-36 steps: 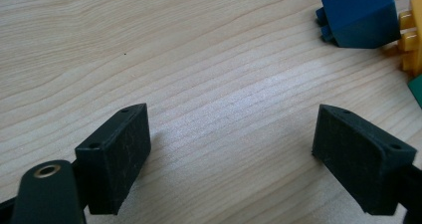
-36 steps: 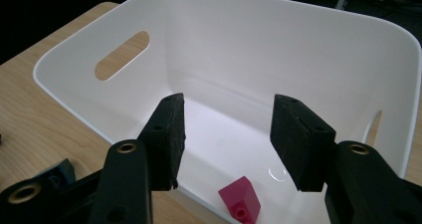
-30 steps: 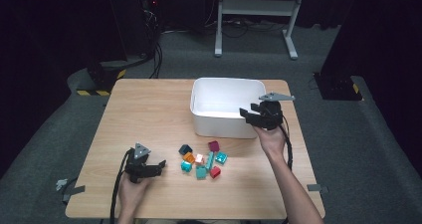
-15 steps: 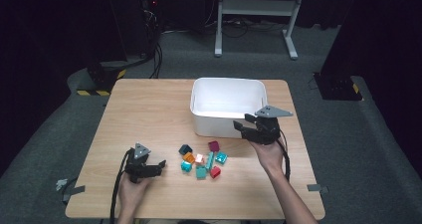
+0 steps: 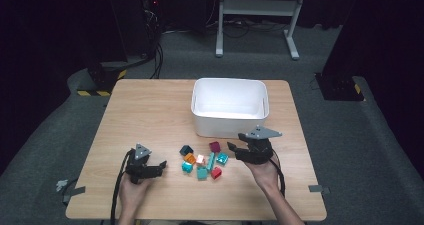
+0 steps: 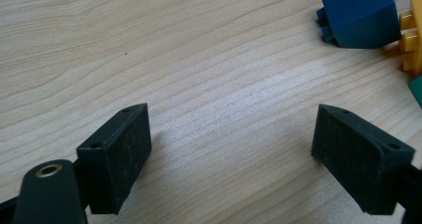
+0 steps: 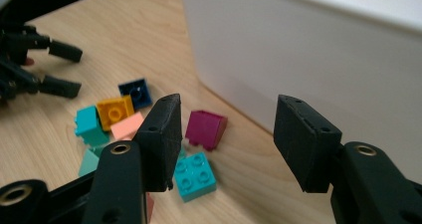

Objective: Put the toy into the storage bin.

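Beside the white bin (image 5: pixel 229 119), our right gripper (image 7: pixel 226 134) hovers with jaws released, empty, over the brick cluster on the tabletop (image 5: pixel 150 110). The magenta brick (image 7: pixel 206 129) lies just ahead, the teal brick (image 7: pixel 195 175) beneath. We lower squarely, straddle one brick only, then clench. Our left gripper (image 6: pixel 231 149) rests with jaws released near the dark blue brick (image 6: pixel 359 15).

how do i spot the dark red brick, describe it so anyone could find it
Start at the white bin in the middle of the wooden table. Just in front of its near wall lies a cluster of small bricks; the dark red brick is the one closest to the bin, and the only maroon one.
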Demonstrator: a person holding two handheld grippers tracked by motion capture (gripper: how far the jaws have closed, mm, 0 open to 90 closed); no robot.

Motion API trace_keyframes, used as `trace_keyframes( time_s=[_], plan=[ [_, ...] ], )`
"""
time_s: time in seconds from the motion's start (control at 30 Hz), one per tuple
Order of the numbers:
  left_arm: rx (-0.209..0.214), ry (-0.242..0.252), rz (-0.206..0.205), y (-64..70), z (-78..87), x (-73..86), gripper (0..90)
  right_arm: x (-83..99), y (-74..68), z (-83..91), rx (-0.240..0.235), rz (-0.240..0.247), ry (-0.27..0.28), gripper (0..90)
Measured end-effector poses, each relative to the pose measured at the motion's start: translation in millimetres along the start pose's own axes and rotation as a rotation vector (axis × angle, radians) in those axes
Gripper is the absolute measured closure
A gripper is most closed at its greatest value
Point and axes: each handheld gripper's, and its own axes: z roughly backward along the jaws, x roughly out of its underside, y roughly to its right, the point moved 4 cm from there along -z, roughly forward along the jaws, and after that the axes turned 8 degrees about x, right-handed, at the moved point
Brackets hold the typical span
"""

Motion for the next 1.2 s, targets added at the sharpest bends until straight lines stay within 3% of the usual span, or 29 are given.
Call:
trace_keyframes(
  time_s=[0.47,0.77,1.2],
  plan=[
    [-0.001,0.000,0.001,0.0,0.0,0.0,16.0,37.7,-13.7,-33.0,-0.044,-0.006,-0.079,39.9],
    [-0.001,0.000,0.001,0.0,0.1,0.0,16.0,50.4,-20.9,-54.5,-0.060,0.015,-0.135,38.9],
    [-0.001,0.000,0.001,0.0,0.0,0.0,16.0,55.9,-19.5,-67.1,-0.063,0.026,-0.167,43.5]
  ],
)
